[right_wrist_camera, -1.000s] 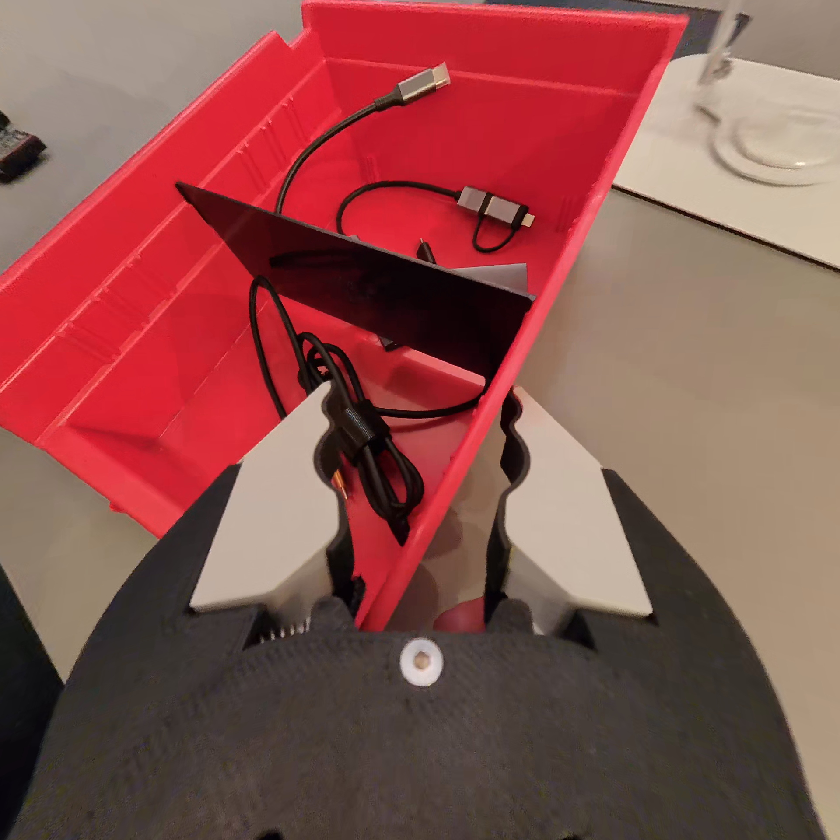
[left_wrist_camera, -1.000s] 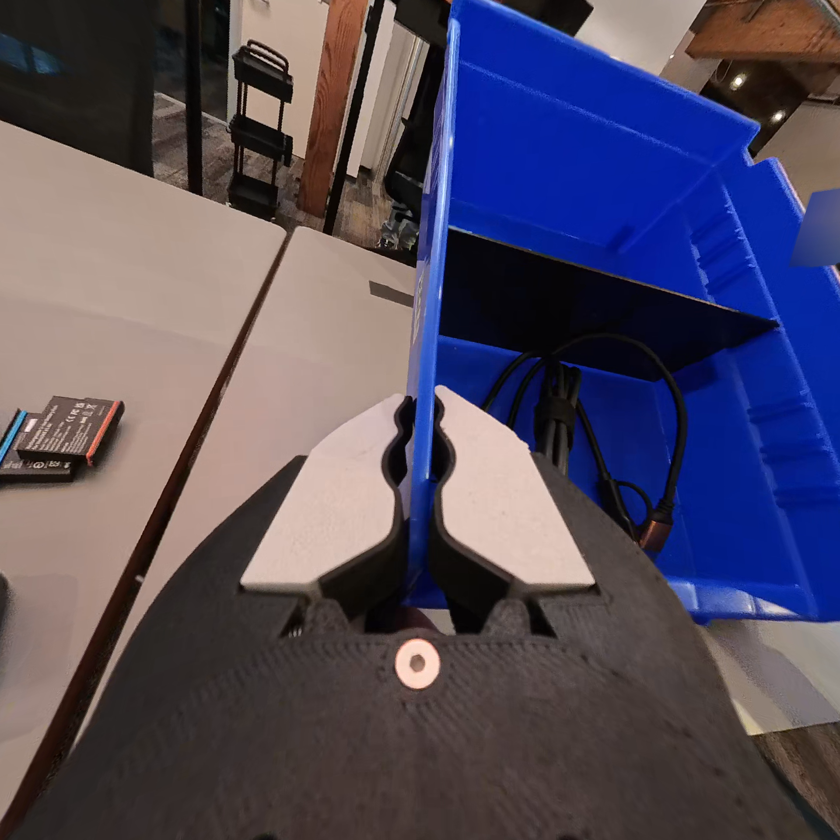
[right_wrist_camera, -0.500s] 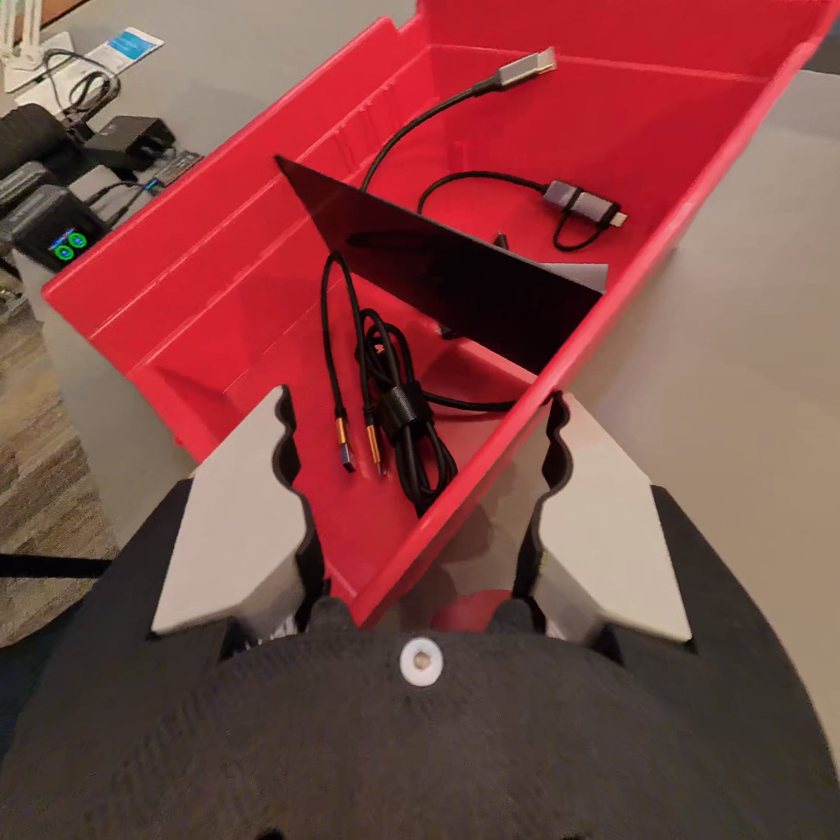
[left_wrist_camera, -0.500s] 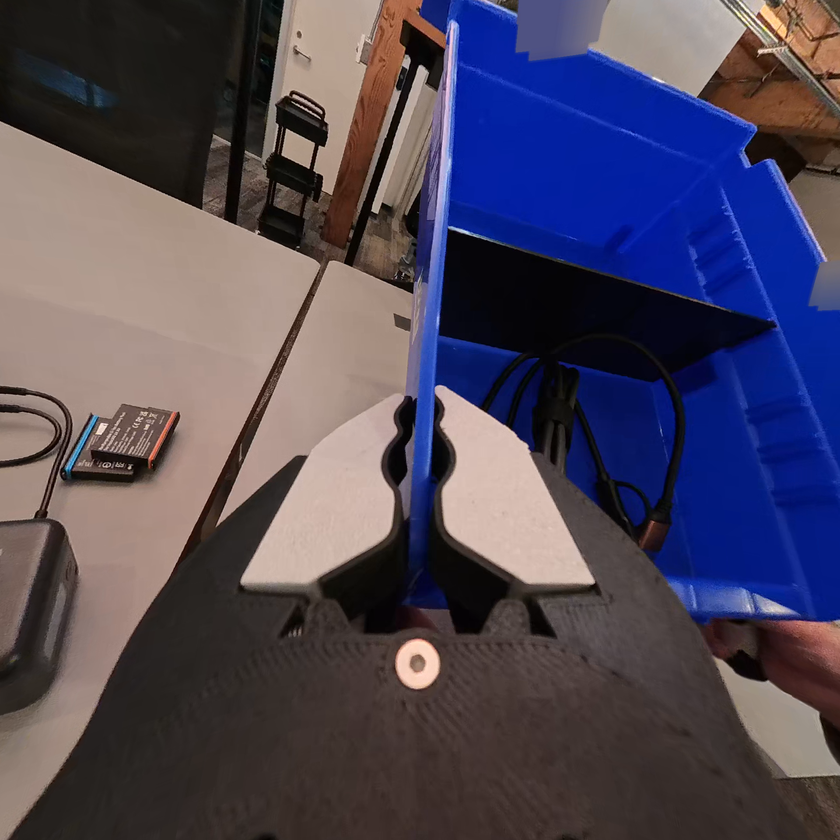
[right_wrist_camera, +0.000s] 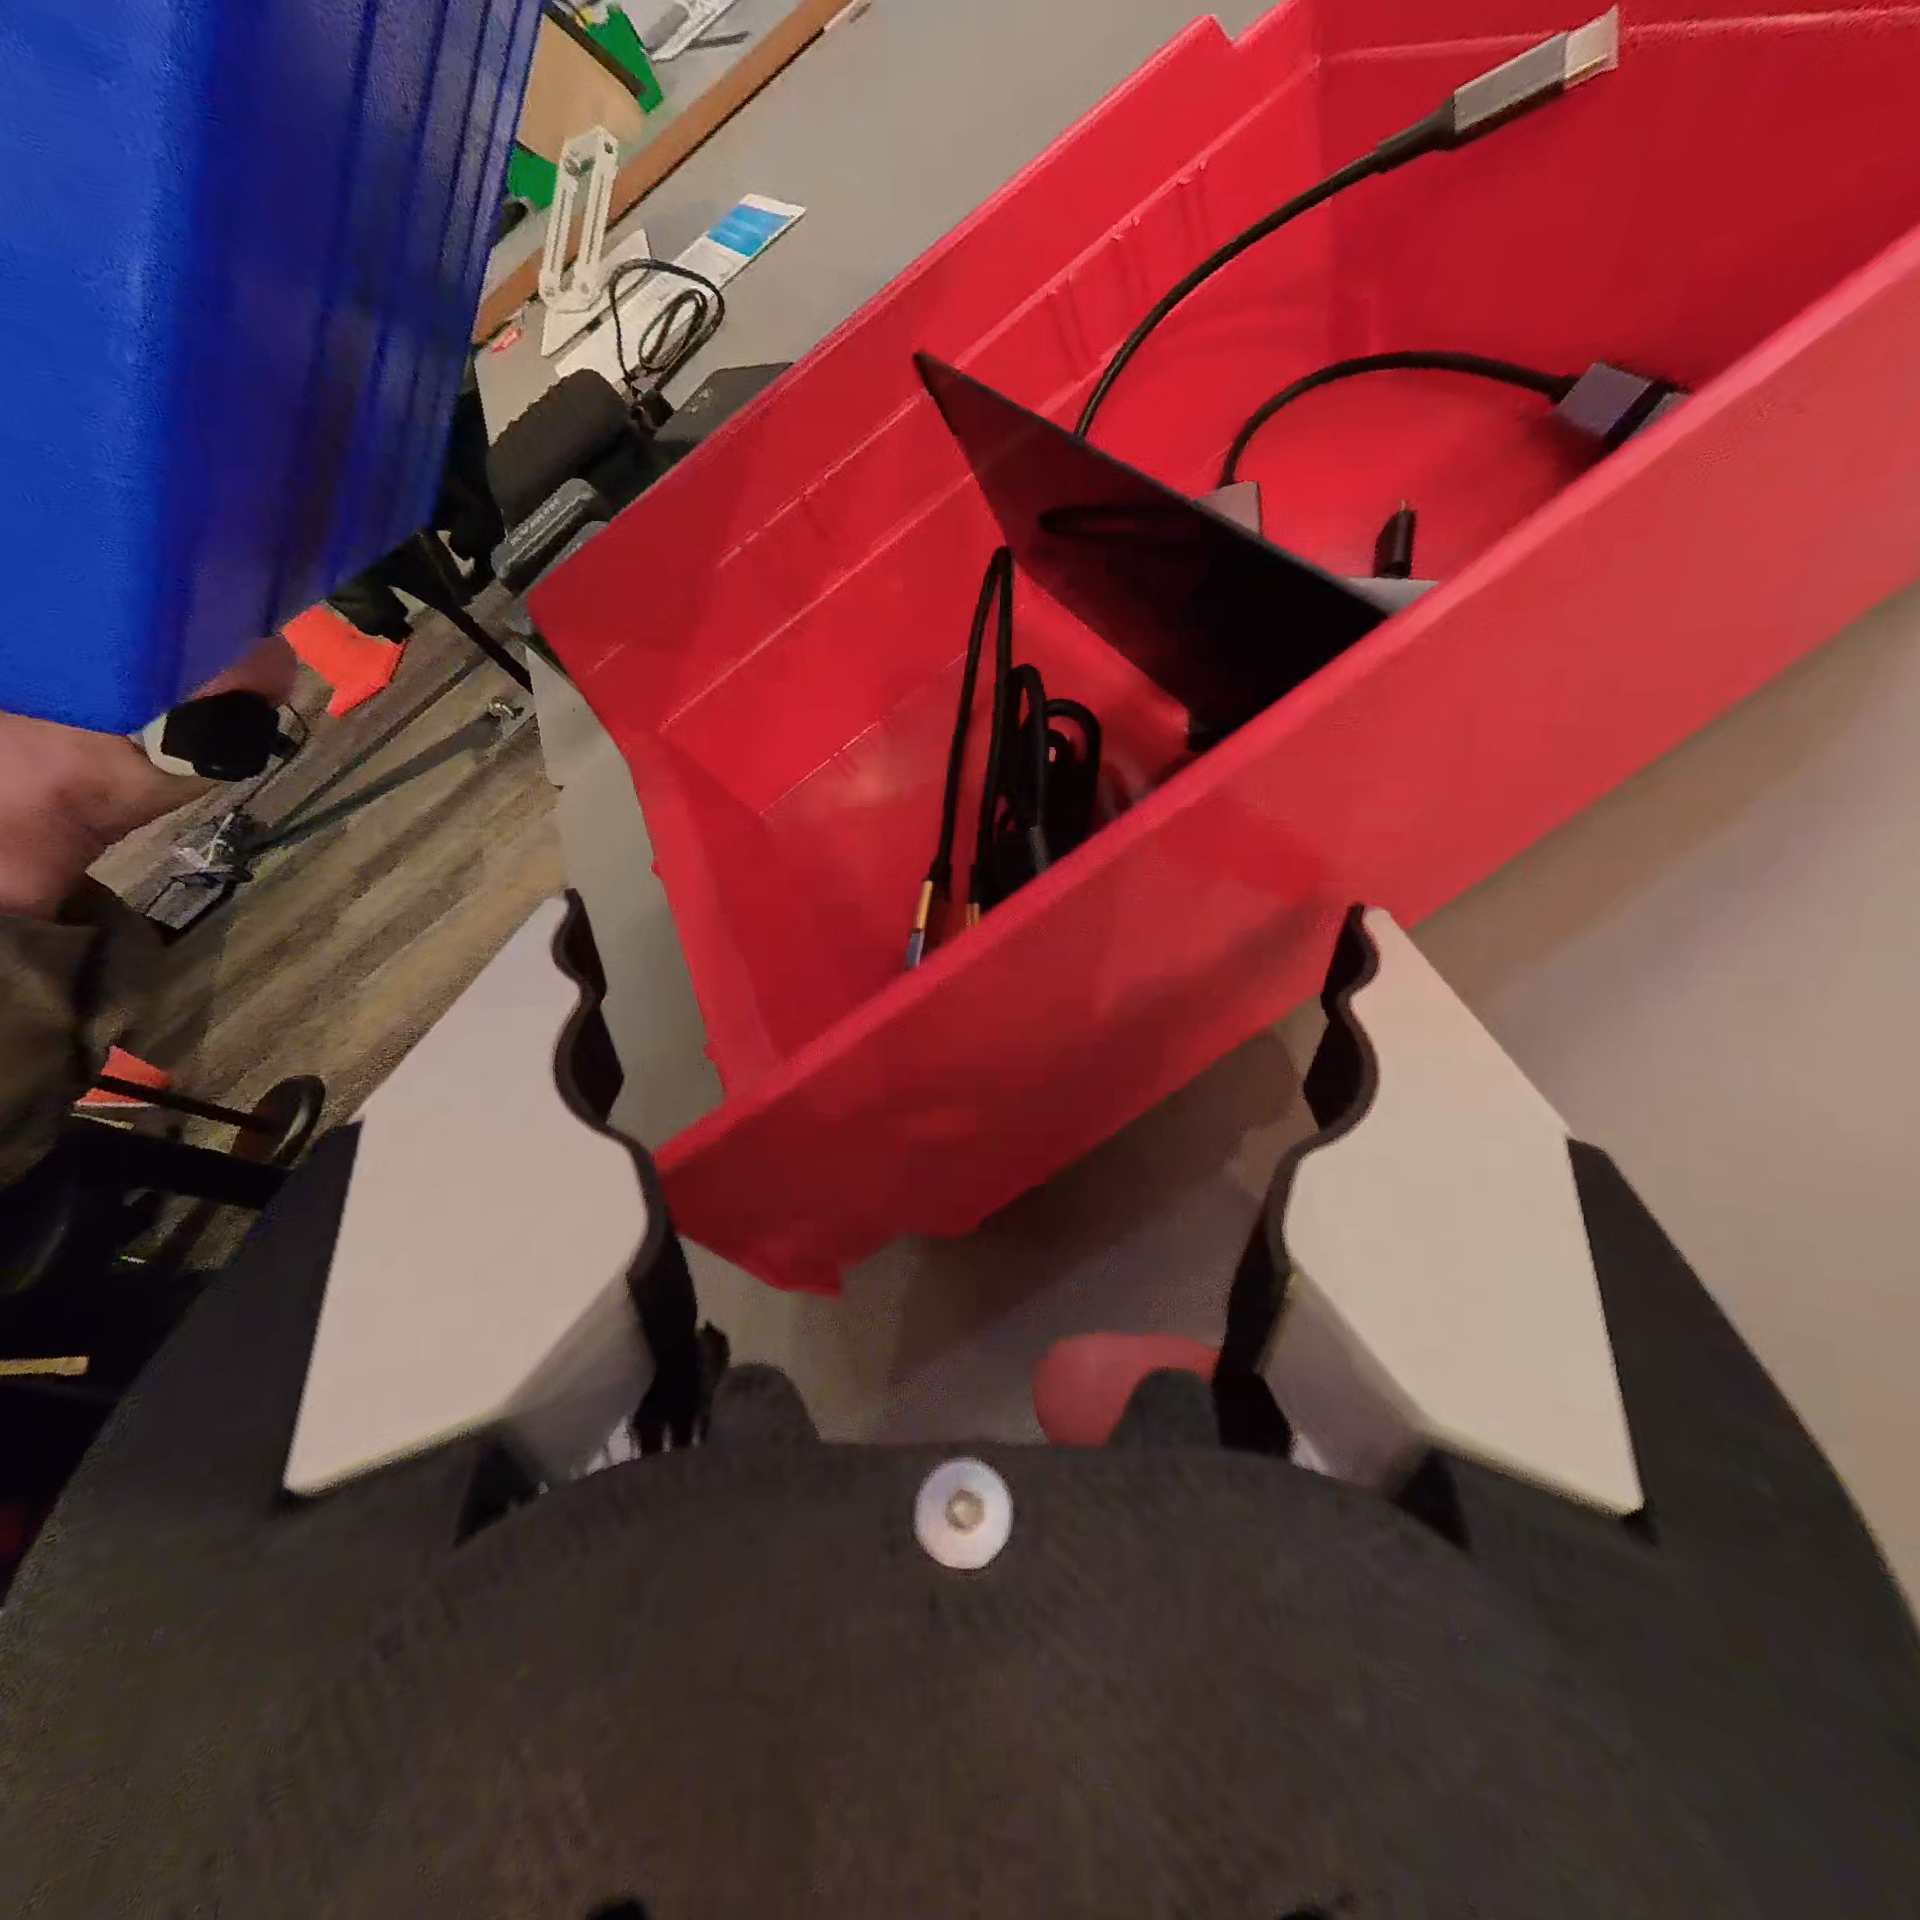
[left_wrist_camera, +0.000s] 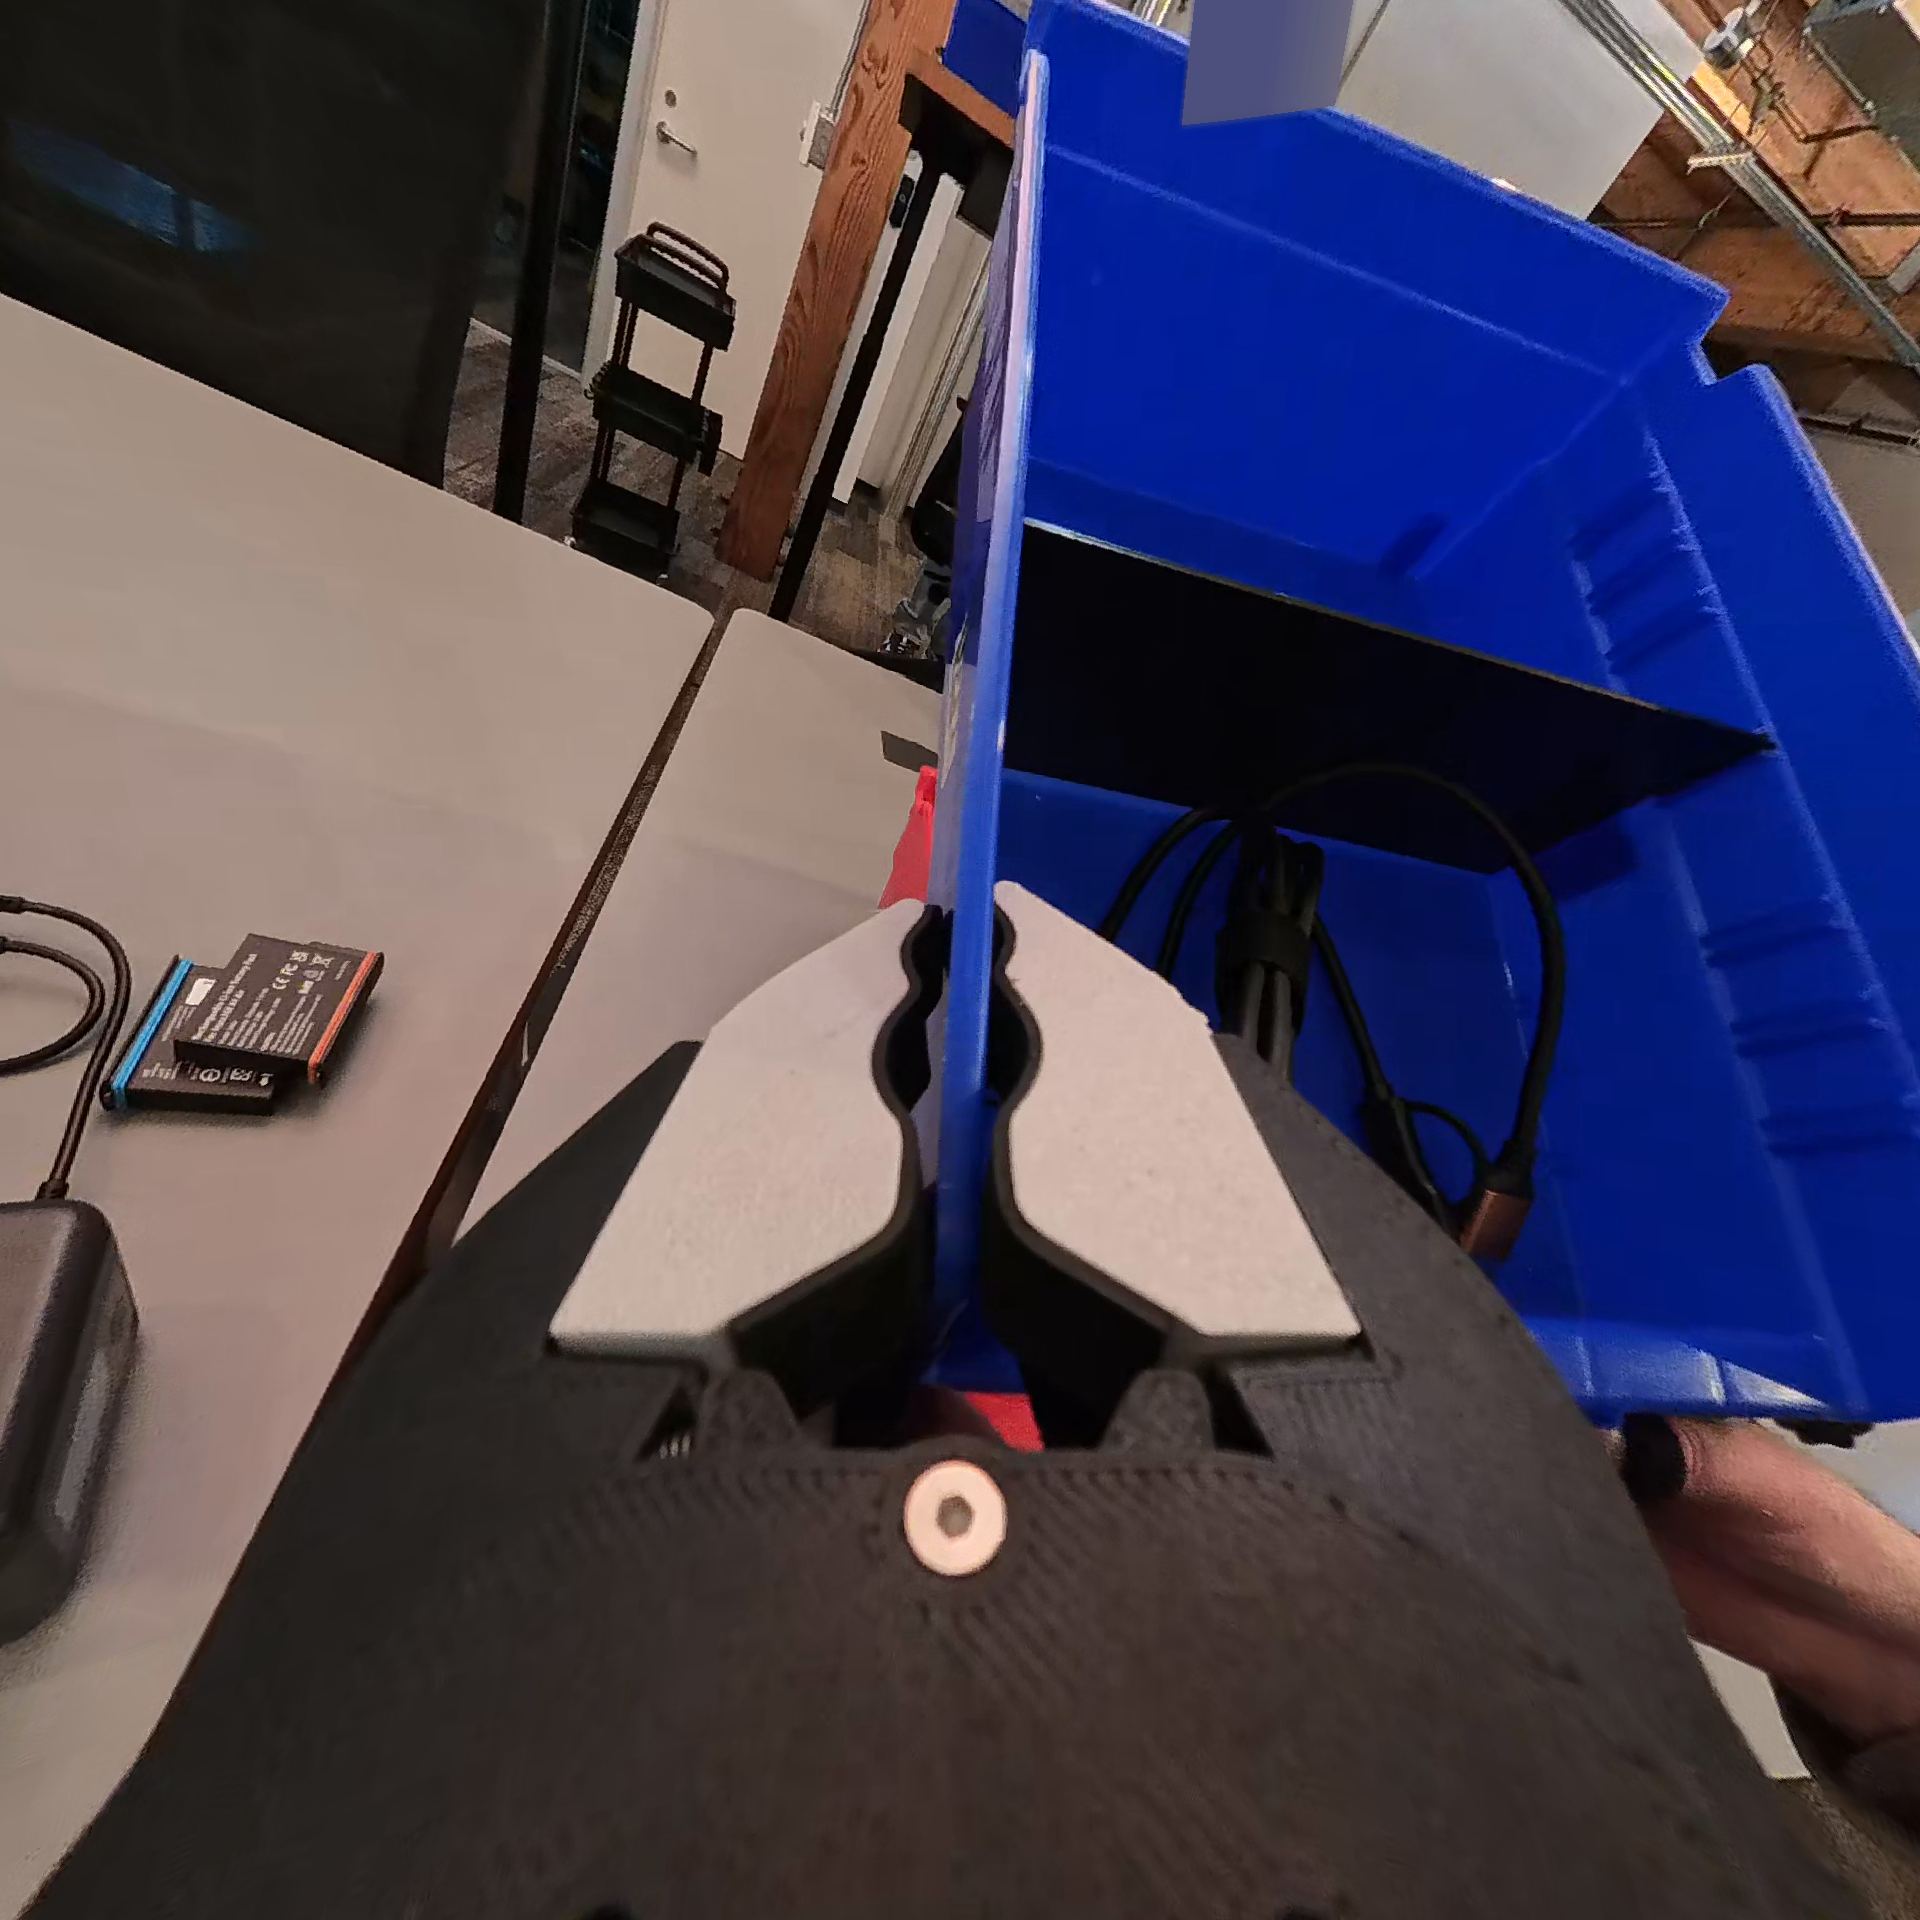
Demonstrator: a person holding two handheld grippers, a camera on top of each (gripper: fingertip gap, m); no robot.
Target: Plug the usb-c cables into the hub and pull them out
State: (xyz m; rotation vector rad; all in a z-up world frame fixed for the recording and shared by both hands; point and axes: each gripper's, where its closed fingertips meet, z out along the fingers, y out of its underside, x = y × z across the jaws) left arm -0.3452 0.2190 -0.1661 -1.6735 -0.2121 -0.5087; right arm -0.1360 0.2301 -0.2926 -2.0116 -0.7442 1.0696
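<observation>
Left claw (left_wrist_camera: 966, 997) clamping blue bin (left_wrist_camera: 1351, 416) wall, carrying; keep level. Right claw (right_wrist_camera: 961, 1039) gaping apart, straddling red bin (right_wrist_camera: 1039, 1060) corner; cables (right_wrist_camera: 1018, 769) untouched.

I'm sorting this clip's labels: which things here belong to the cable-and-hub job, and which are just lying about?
Job:
- red bin
- its coiled black cables
- grey hub
- blue bin, left gripper shut on its wall
- its cable bundle
- right gripper, open

Lying about:
- two battery packs
- dark power bank
- white stand

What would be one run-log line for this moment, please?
left gripper: jaws shut on blue bin wall | right gripper: jaws open, red bin wall between them, untouched | cables: in bins, unplugged
</observation>
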